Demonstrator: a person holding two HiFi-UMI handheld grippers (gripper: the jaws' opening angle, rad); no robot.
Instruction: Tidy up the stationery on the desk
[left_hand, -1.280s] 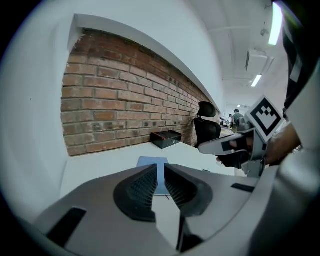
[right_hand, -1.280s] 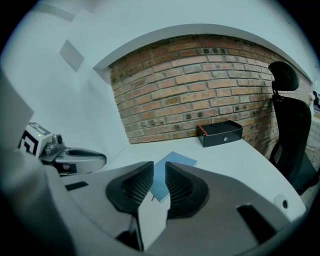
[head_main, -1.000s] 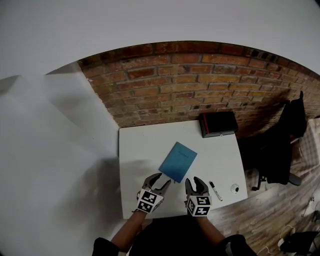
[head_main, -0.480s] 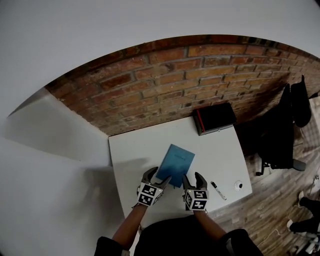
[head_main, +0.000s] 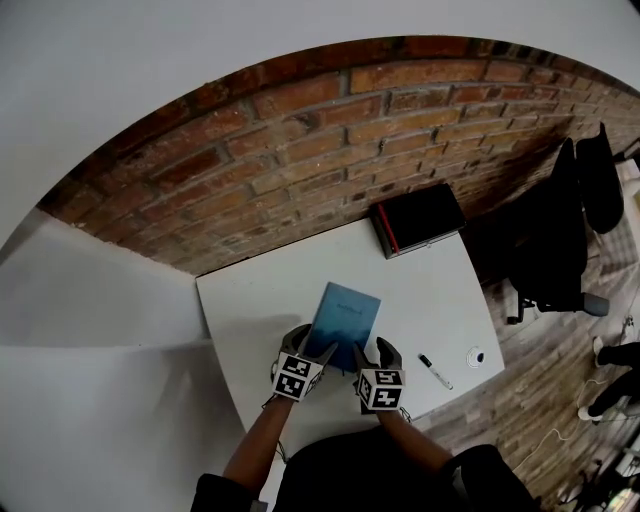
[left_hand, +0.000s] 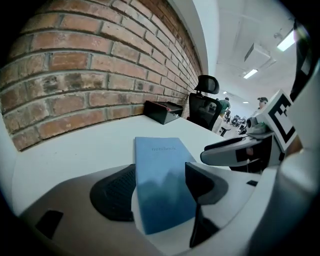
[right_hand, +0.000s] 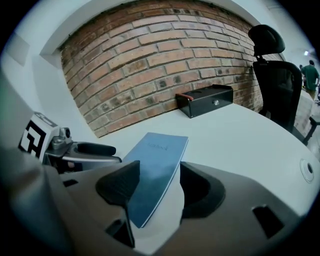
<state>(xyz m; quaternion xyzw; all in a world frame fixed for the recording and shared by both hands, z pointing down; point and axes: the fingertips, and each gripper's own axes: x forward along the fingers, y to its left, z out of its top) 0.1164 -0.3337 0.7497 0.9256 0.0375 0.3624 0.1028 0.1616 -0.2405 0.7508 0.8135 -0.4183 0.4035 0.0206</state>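
A blue notebook (head_main: 342, 311) lies flat in the middle of the white desk (head_main: 250, 310). My left gripper (head_main: 306, 352) stands at its near left corner and my right gripper (head_main: 372, 358) at its near right corner. In the left gripper view the notebook (left_hand: 160, 175) runs between the jaws of the left gripper (left_hand: 160, 192), which are apart. In the right gripper view the notebook's edge (right_hand: 155, 170) lies in the gap of the right gripper (right_hand: 159, 194), also open. A black marker (head_main: 434, 371) lies to the right of the right gripper.
A black box with a red edge (head_main: 415, 220) sits at the desk's far right corner against the brick wall (head_main: 300, 140). A small round white object (head_main: 475, 356) rests near the desk's right edge. A black office chair (head_main: 560, 240) stands beyond that edge.
Both grippers have moved forward and closer together, from short of the notebook to its near end. The head view has shifted, so the desk sits higher and turned.
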